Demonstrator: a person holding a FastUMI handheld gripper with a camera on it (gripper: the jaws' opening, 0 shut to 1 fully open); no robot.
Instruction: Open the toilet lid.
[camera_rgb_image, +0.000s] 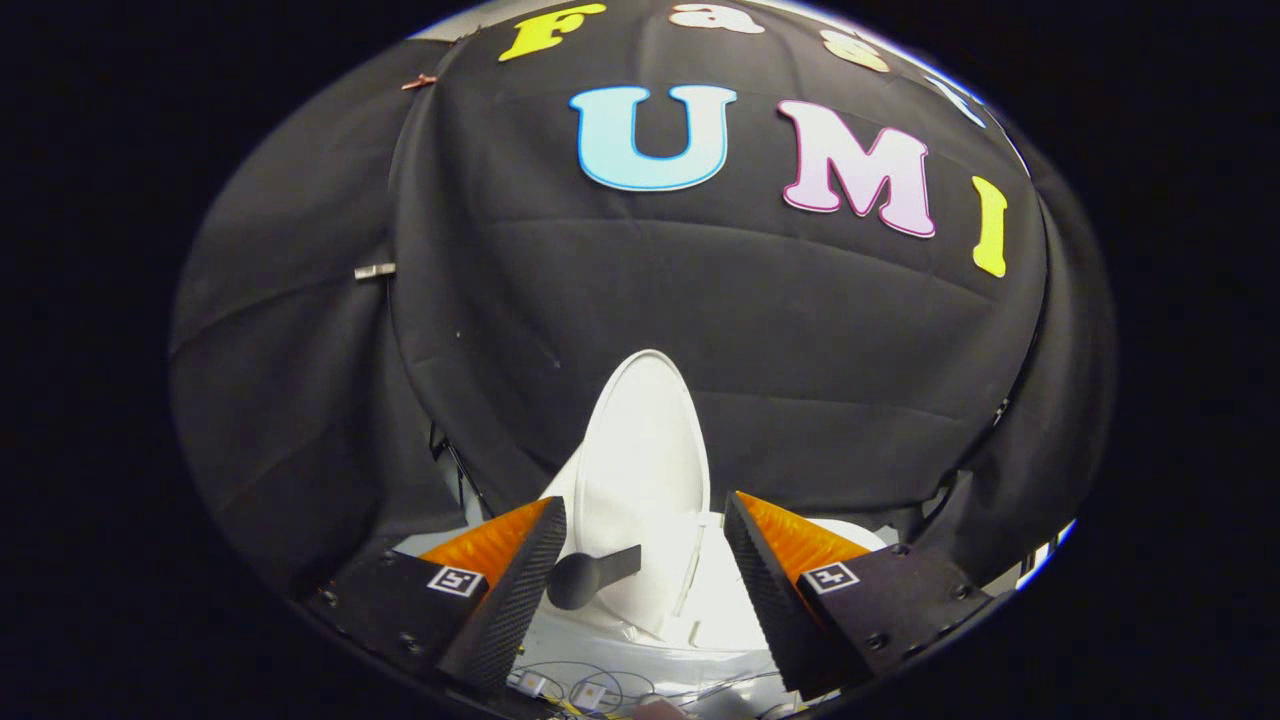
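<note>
The white toilet lid (640, 460) stands raised, nearly upright, its rounded top rising beyond my fingers against the black cloth wall. A dark paddle-shaped tab (590, 575) sticks out from the lid's lower part, close to my left finger (510, 590). The white toilet body (720, 600) shows below and to the right of the lid. My gripper (645, 560) is open, its fingers wide apart on either side of the lid's lower part, with a gap to each and nothing pressed between them.
The black cloth wall (700, 320) hangs close behind the toilet and wraps both sides. Thin wires and small pale blocks (590, 692) lie on the surface below the fingers. A small metal clip (375, 270) sits on the cloth to the left.
</note>
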